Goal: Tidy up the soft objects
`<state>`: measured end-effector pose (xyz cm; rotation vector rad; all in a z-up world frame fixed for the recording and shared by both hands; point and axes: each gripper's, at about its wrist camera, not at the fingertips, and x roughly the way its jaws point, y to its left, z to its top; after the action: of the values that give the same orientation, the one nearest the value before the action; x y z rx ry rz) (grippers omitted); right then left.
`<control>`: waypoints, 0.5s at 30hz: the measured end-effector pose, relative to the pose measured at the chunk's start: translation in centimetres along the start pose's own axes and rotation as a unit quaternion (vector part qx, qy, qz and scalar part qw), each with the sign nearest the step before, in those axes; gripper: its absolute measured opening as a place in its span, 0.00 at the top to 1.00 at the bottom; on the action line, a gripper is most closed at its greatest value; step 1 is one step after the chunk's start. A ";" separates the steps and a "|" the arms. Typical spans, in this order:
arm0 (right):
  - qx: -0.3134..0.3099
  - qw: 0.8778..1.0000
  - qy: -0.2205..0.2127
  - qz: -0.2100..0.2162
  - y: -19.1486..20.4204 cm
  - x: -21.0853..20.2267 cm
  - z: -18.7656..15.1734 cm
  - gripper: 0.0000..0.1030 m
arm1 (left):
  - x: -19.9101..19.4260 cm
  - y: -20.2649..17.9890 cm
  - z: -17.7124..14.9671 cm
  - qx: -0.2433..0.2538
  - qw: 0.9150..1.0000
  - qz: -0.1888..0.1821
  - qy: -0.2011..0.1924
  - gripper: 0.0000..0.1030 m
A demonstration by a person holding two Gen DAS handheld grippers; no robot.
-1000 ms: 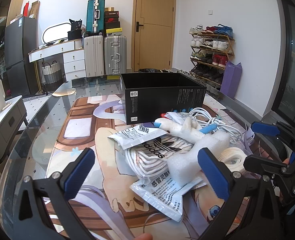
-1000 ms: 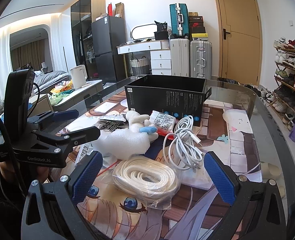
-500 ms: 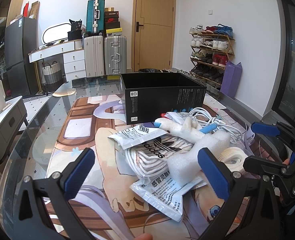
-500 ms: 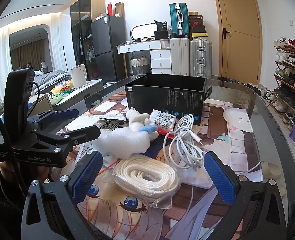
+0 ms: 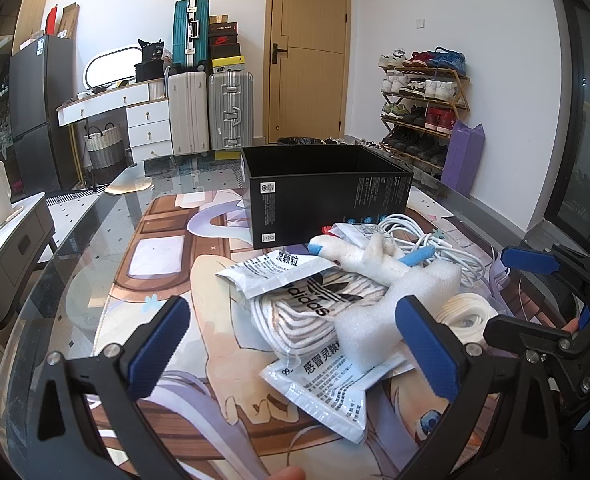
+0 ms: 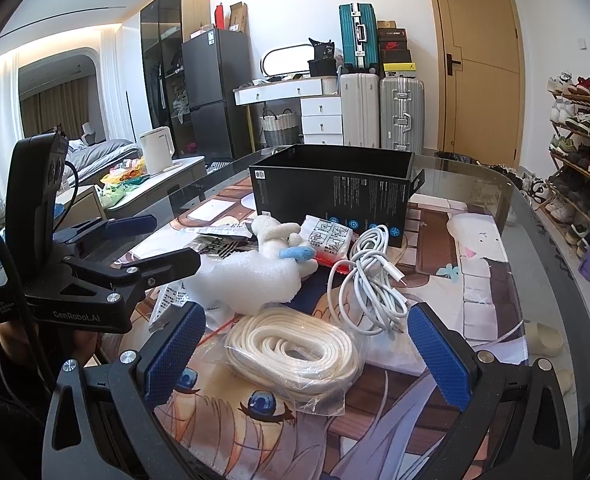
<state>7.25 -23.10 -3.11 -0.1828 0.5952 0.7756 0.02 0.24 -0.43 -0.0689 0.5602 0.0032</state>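
A heap of soft items lies on the printed mat in front of an open black box [image 5: 327, 196] [image 6: 331, 192]. The heap holds white foam [image 5: 391, 312] [image 6: 247, 276], a white plush toy with blue tips [image 5: 359, 256] [image 6: 279, 236], a bagged striped Adidas item [image 5: 311, 312], silver sachets [image 5: 327, 388], a bagged white rope coil [image 6: 295, 348] [image 5: 467, 312] and a white cable [image 6: 367, 280]. My left gripper [image 5: 291, 356] [image 6: 151, 240] hovers open just short of the heap. My right gripper [image 6: 307, 360] [image 5: 511, 292] is open around the rope coil, holding nothing.
The glass table's rounded edge [image 6: 543, 248] runs along the right. A shoe rack [image 5: 423, 104], suitcases [image 5: 211, 108] and a door [image 5: 311, 52] stand behind. A low cabinet with a white kettle [image 6: 157, 148] is to the left.
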 end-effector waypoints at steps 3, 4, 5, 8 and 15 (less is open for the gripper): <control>-0.001 1.000 0.005 0.001 0.2 0.1 -0.2 0.00 | 0.0 0.0 0.0 0.000 1.000 0.000 0.000 0.00; -0.002 1.000 0.007 0.000 0.2 0.1 -0.3 0.00 | 0.0 0.0 0.0 0.000 1.000 0.000 0.000 0.00; -0.001 1.000 0.009 0.001 0.3 0.2 -0.2 0.00 | 0.0 0.0 0.0 0.000 1.000 0.000 0.000 0.00; -0.002 1.000 0.019 0.006 0.5 0.5 -0.2 0.00 | 0.0 0.0 0.0 -0.001 1.000 0.000 0.000 0.00; -0.012 0.999 0.051 0.008 1.5 1.7 -0.4 0.00 | 0.0 -0.1 0.0 0.000 1.000 0.000 0.000 0.00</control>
<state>6.95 -21.19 -4.33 -0.2399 0.6846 0.7922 0.05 0.14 -0.47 -0.0688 0.5608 0.0027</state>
